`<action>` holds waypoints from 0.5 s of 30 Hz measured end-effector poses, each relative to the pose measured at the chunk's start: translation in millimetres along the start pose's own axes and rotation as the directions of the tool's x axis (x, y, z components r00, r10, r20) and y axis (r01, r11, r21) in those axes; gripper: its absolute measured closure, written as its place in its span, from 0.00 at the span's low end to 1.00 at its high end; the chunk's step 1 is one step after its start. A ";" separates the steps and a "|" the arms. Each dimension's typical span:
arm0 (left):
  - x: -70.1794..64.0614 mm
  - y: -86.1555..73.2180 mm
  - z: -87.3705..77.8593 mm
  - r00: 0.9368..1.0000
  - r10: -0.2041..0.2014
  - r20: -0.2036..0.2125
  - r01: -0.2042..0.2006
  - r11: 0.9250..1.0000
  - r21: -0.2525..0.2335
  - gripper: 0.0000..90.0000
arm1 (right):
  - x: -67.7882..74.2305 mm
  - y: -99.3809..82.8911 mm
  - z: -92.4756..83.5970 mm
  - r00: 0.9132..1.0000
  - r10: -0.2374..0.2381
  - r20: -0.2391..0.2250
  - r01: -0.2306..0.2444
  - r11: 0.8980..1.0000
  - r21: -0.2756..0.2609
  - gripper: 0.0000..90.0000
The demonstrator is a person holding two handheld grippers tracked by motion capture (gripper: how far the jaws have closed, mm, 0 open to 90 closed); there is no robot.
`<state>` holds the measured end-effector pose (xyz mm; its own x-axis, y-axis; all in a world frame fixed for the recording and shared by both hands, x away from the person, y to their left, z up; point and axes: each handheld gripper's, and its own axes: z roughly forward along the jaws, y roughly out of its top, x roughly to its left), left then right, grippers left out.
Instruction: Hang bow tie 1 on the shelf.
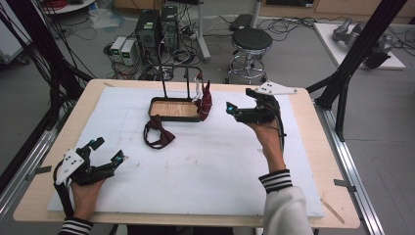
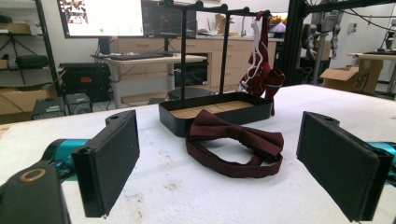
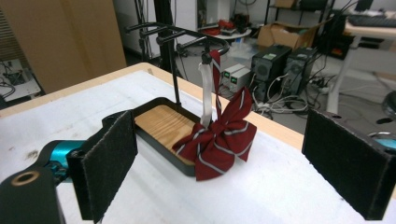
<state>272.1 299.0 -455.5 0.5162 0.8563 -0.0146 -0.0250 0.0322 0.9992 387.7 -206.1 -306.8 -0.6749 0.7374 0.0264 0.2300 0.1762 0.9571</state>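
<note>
the work in hand looks like hanging bow ties on the black rack point(image 1: 174, 78) that is standing in its wood-floored tray point(image 1: 172, 116). a striped dark red bow tie point(image 3: 215, 140) is hanging by its white strap from the end of the rack's top bar, its bow resting against the tray's outer rim; judging from that, this half is done. a plain dark red bow tie point(image 2: 236, 142) is lying flat on the white foam mat point(image 1: 215, 166), just beside the tray's near corner, its strap looped on the mat and nothing gripping it, so this one is left to do. the right gripper point(image 1: 231, 108) is hovering near the striped tie, jaws standing wide apart and holding nothing; in the right gripper view the tie is sitting between the pads but well beyond them. the left gripper point(image 1: 108, 151) is resting low near the mat's near left corner, well apart from the plain tie, jaws also spread and empty, aimed toward that tie. estimate: about halfway; picking up the plain tie and hooking its strap over the rack is remaining.
</note>
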 end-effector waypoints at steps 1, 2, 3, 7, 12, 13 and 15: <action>0.0 0.0 0.0 1.000 0.000 0.000 0.000 1.000 0.000 0.15 | 2.3 -2.7 -6.0 1.000 0.000 0.006 0.000 1.000 -0.005 0.10; 0.1 0.0 0.0 1.000 0.000 0.000 0.000 1.000 0.000 0.15 | 3.8 -5.6 -11.9 1.000 -0.003 0.013 0.003 1.000 -0.016 0.10; 0.0 0.0 0.0 1.000 0.000 0.000 0.000 1.000 0.000 0.15 | 4.9 -8.7 -17.5 1.000 -0.001 0.021 0.002 1.000 -0.030 0.10; -0.2 0.0 0.1 1.000 -0.001 0.001 0.001 1.000 -0.001 0.15 | 10.0 -23.1 -37.7 0.999 0.001 0.053 0.003 0.997 -0.077 0.10; -0.2 0.1 0.0 1.000 0.001 0.001 -0.001 1.000 0.001 0.15 | 16.5 -45.6 -57.8 0.997 0.013 0.080 -0.002 0.992 -0.128 0.11; -0.2 0.0 -0.1 1.000 0.002 0.000 -0.002 1.000 0.001 0.15 | 18.2 -50.4 -61.0 0.996 0.007 0.092 0.005 0.991 -0.131 0.10; -0.1 0.0 -0.2 1.000 0.003 0.001 -0.003 1.000 0.002 0.15 | 20.1 -59.8 -65.1 0.994 -0.007 0.109 0.021 0.990 -0.136 0.10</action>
<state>271.9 299.0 -455.5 0.5173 0.8557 -0.0114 -0.0251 0.0285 0.9993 314.7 -244.2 -344.7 -0.5960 0.8029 -0.0116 0.1180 0.1018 0.9878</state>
